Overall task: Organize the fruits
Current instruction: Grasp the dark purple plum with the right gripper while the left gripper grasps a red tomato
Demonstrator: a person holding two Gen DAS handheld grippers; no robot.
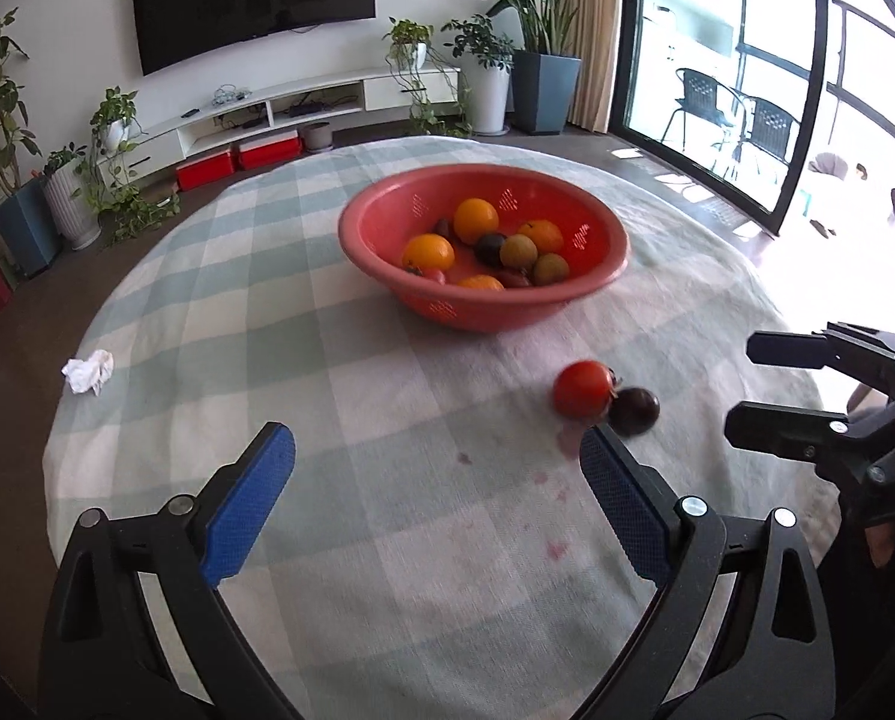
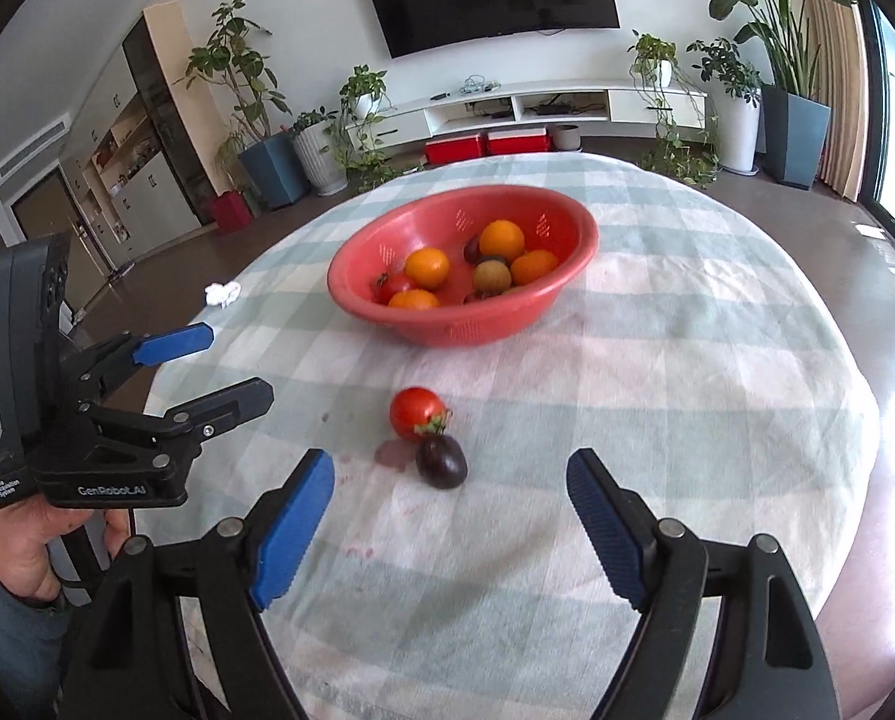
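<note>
A red tomato (image 1: pixel 582 387) (image 2: pixel 416 413) and a dark plum (image 1: pixel 634 411) (image 2: pixel 441 461) lie touching on the checked tablecloth, apart from the bowl. The red perforated bowl (image 1: pixel 483 315) (image 2: pixel 459 327) further back holds several oranges, brownish-green round fruits, dark plums and a tomato. My right gripper (image 2: pixel 448 457) (image 1: pixel 741 384) is open, and the plum lies just ahead of its blue fingertips, untouched. My left gripper (image 1: pixel 435 438) (image 2: pixel 237 362) is open and holds nothing. Its right fingertip sits just short of the plum.
A crumpled white tissue (image 1: pixel 87 372) (image 2: pixel 222 294) lies near the table's left edge. Reddish stains (image 1: pixel 558 549) mark the cloth near the loose fruit. A hand (image 2: pixel 27 540) holds the left gripper at the table's left rim. The round table drops off on all sides.
</note>
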